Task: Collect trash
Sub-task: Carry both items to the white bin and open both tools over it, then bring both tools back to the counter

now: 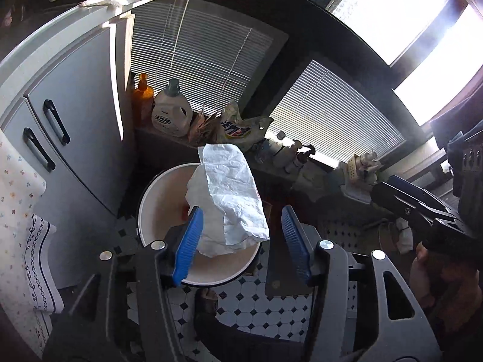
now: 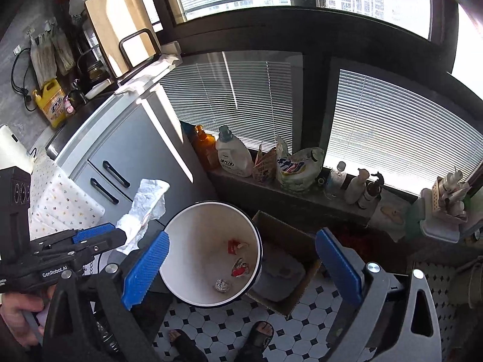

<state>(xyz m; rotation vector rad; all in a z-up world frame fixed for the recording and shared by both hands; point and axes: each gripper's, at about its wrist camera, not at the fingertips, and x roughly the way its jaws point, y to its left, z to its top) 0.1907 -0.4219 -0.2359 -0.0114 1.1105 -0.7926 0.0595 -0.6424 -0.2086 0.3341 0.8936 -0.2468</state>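
Left gripper (image 1: 241, 241): your jaws stand apart, and the crumpled white tissue (image 1: 232, 199) lies loose between them, against the left pad only (the right pad is clear of it).
Tissue: it hangs over the open mouth of the white bin (image 1: 151, 199), its lower end inside the rim line.
Right gripper (image 2: 241, 265): your jaws are spread wide with nothing between them, pointing down into the bin from just beside your left gripper.
Bin contents: red and silver wrappers (image 2: 238, 267) and a foil ball (image 2: 222, 285) lie on the bottom, well below the rim.
Bin edges: the rim's left side sits close to the grey cabinet (image 2: 135, 157); its right side is just beside an open cardboard box (image 2: 289, 271).
Floor: black-and-white tile (image 2: 211, 322) shows in front of the bin, with the person's sandalled feet (image 2: 262, 335) near its base.
Far side: a low window ledge (image 2: 271, 193) behind the bin carries a detergent bottle (image 2: 234, 154), an amber bottle (image 2: 205, 144) and a soap bag (image 2: 294, 166), apart from the rim.
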